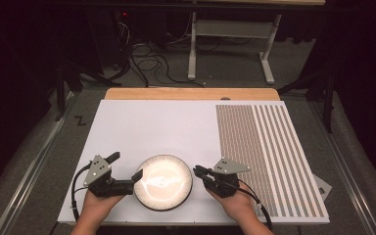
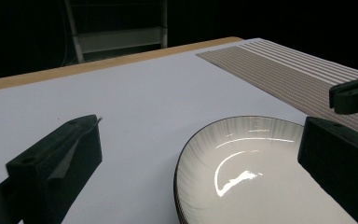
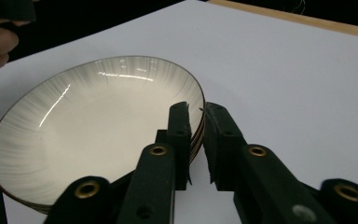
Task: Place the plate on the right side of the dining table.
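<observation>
Glossy white glaze threw glare across the plate (image 1: pixel 163 182), so its centre was hard to read from the high view. In the right gripper view, the plate's near rim ran behind your right gripper (image 3: pixel 196 112), and layered edges beneath the rim hinted at a stack; count unclear. Your right gripper had its jaws drawn nearly together, pinching the plate's right rim. Your left gripper (image 1: pixel 126 172) stood spread wide, one jaw beside the left rim, contact uncertain. The plate sat near the white board's (image 1: pixel 147 122) front edge.
</observation>
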Demonstrator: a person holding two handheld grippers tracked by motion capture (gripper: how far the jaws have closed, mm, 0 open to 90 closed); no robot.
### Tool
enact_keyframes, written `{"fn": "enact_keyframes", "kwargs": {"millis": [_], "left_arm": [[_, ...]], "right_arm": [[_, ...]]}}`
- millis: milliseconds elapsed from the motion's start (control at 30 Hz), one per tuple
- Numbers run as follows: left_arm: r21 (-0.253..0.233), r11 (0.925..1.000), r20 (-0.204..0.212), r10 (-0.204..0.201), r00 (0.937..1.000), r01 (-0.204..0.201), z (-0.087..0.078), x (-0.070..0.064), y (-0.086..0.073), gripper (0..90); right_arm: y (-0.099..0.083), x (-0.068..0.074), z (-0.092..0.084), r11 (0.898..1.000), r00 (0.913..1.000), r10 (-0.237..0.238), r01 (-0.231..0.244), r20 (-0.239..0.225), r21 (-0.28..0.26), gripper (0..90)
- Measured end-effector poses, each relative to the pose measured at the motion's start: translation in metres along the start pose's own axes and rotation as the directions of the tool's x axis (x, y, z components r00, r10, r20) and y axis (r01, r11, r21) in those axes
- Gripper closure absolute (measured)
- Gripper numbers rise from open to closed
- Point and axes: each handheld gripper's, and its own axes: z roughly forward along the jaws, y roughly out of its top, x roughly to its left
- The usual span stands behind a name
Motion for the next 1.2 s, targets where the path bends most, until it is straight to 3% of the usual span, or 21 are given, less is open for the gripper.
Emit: {"fn": "enact_keyframes", "kwargs": {"millis": [33, 433, 767, 1033, 1200], "left_arm": [[-0.004, 1.0000, 0.002, -0.004, 1.0000, 0.004, 0.000, 0.000, 0.000, 0.3], [0.002, 1.0000, 0.030, 0.008, 0.9995, -0.008, 0.000, -0.003, 0.000, 0.3], [0.001, 1.0000, 0.044, -0.001, 0.9990, 0.001, -0.001, 0.000, -0.001, 0.5], [-0.006, 0.9986, 0.036, -0.052, 0.9980, 0.052, -0.005, 0.009, 0.003, 0.3], [0.002, 1.0000, 0.039, -0.009, 0.9992, 0.009, -0.009, 0.007, -0.004, 0.7]], "right_arm": [[-0.001, 0.002, 0.000, 1.000, 1.0000, -0.001, 0.001, 0.003, 0.017, 90.0], [-0.008, 0.011, 0.009, 0.994, 0.9990, -0.033, 0.036, -0.028, 0.104, 90.0], [-0.008, 0.011, 0.012, 0.994, 0.9993, -0.021, 0.024, -0.031, 0.104, 90.0], [-0.010, 0.010, 0.012, 0.995, 0.9996, -0.010, 0.012, -0.026, 0.103, 90.0], [-0.010, 0.011, 0.012, 0.995, 0.9998, -0.003, 0.005, -0.020, 0.104, 90.0]]}}
